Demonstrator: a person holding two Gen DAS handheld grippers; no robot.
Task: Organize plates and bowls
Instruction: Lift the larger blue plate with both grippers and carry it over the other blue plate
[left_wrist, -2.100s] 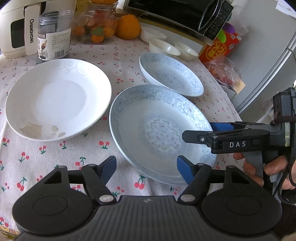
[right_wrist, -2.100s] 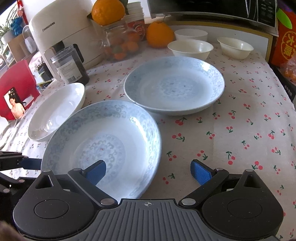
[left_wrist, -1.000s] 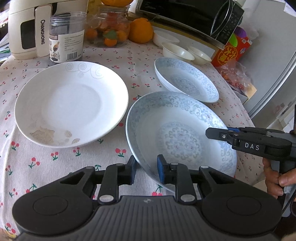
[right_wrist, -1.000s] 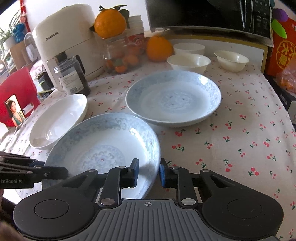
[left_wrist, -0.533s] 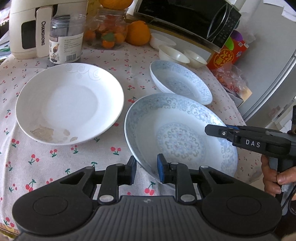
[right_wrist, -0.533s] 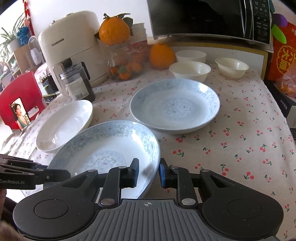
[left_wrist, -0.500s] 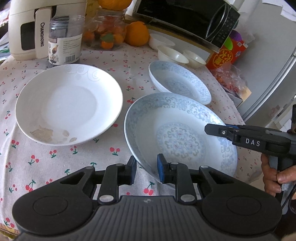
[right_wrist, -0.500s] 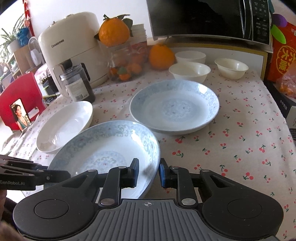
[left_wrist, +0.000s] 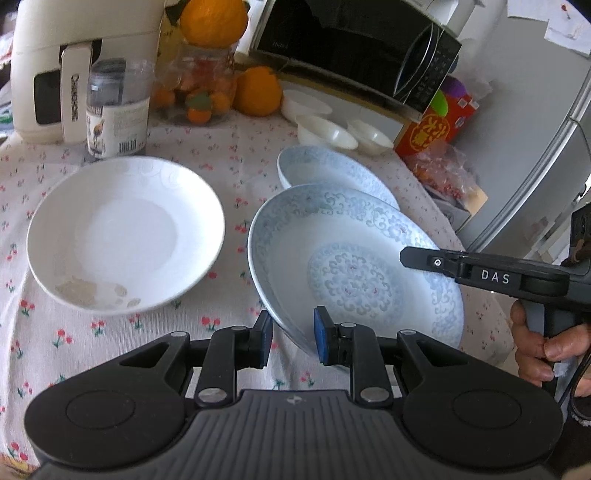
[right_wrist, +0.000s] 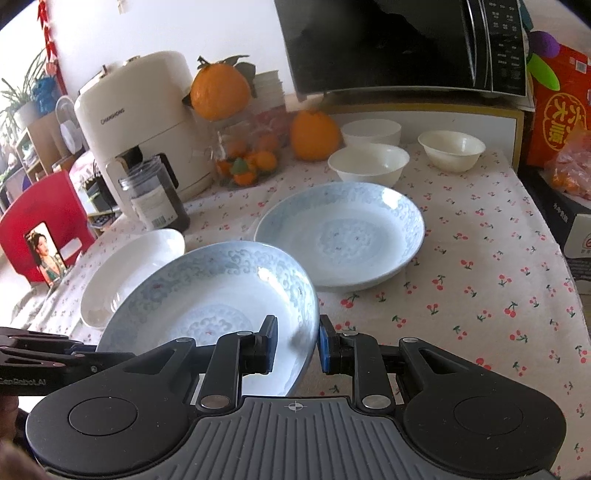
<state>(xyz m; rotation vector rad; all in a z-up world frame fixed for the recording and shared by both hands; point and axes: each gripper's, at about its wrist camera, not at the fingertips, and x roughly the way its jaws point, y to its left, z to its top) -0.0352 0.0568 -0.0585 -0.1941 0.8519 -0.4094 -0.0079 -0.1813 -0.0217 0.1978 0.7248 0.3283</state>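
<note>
A large blue-patterned plate (left_wrist: 351, 258) (right_wrist: 207, 295) is held off the cherry-print tablecloth. My left gripper (left_wrist: 291, 338) is shut on its near rim. My right gripper (right_wrist: 295, 345) is shut on its opposite rim; its body shows at the right of the left wrist view (left_wrist: 498, 275). A second blue-patterned plate (right_wrist: 340, 236) (left_wrist: 314, 170) lies on the table just beyond. A white plate (left_wrist: 122, 232) (right_wrist: 129, 269) lies to the left. Three small white bowls (right_wrist: 369, 162) stand near the microwave.
At the back stand a white appliance (right_wrist: 140, 125), a dark-filled jar (right_wrist: 155, 199), a glass jar of fruit with an orange on top (right_wrist: 236, 147), a loose orange (right_wrist: 314, 134) and a microwave (right_wrist: 399, 44). A red box (right_wrist: 561, 114) stands at the right edge.
Both grippers, open about two seconds ago, have closed on the large blue plate's rims. The plate has since risen and moved toward the second blue plate, overlapping it in the left wrist view.
</note>
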